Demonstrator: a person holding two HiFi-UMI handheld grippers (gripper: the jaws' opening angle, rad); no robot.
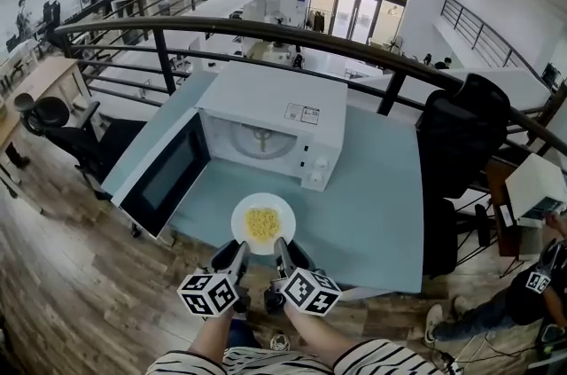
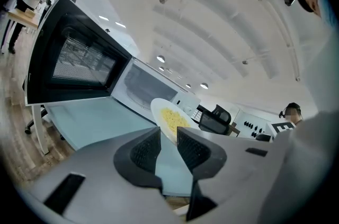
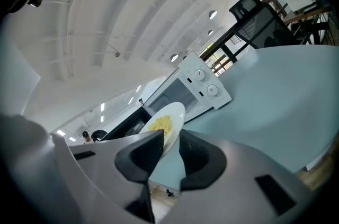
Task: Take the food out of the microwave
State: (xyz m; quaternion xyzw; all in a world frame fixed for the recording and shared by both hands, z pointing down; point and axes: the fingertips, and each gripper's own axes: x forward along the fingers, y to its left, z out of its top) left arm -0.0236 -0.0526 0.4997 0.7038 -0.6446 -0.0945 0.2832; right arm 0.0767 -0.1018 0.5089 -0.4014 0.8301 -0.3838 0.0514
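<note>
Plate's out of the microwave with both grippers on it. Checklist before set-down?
1. Plate clear of the microwave cavity: ok, it is over the table in front.
2. Left gripper clamped on the plate's near rim: ok.
3. Right gripper clamped on the near rim: ok.
4. Food heaped mid-plate, no spill in view: ok.
5. Bare table around the plate for landing: ok.
6. Plate lifted or already touching the table: cannot tell.
</note>
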